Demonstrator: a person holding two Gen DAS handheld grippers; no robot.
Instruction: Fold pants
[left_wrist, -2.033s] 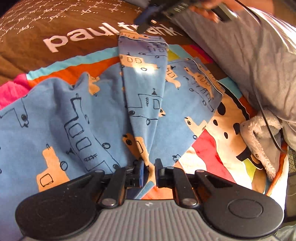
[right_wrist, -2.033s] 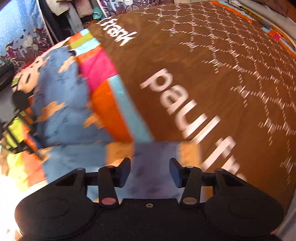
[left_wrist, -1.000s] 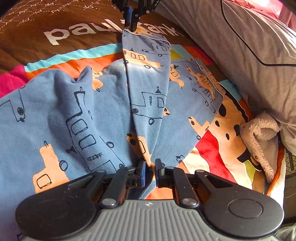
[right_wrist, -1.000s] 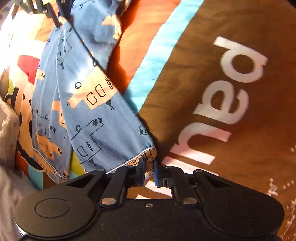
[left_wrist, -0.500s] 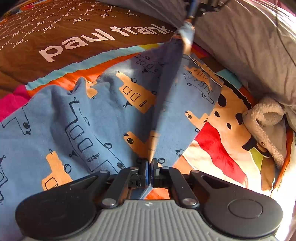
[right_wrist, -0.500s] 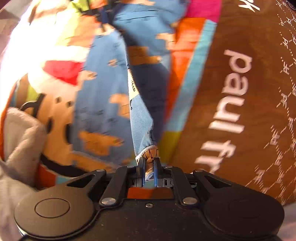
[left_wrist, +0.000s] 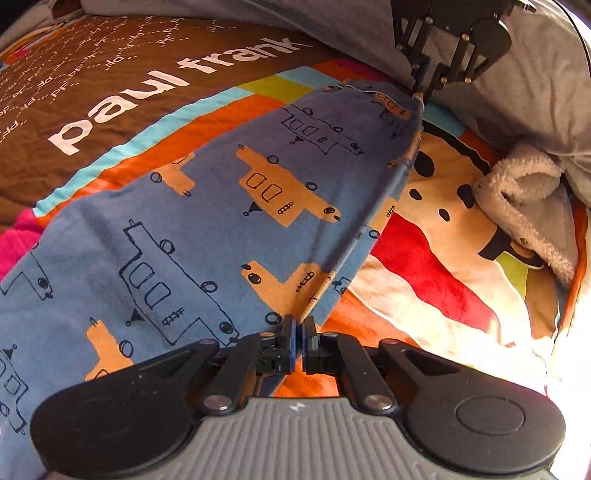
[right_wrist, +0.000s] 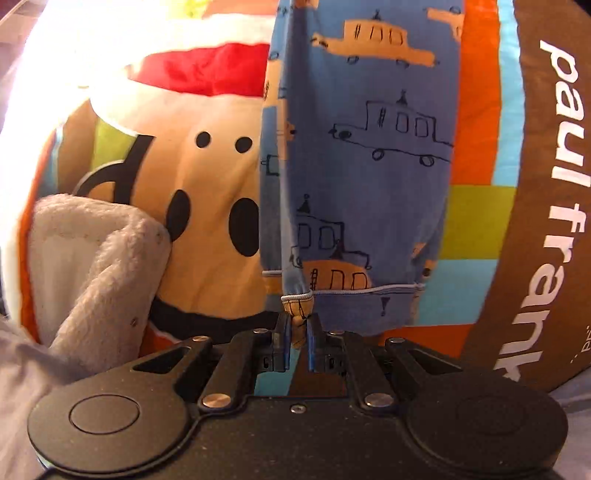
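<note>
Left wrist view: your brown and striped bedcover (left_wrist: 140, 122) carries the blue car-print pants (left_wrist: 207, 221), one edge pulled taut between your two tools; a grey fleece garment (left_wrist: 524, 195) lies just beside on the right. Your left gripper (left_wrist: 298, 332) is clamped tight on the near edge, your right gripper (right_wrist: 298, 334) pinched on the hem corner

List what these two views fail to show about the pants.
- Left wrist view: the waist end of the pants runs off the left and bottom edges, part hidden behind the left gripper.
- Right wrist view: the right gripper hides the hem corner it pinches; the far end leaves the top edge.
</note>
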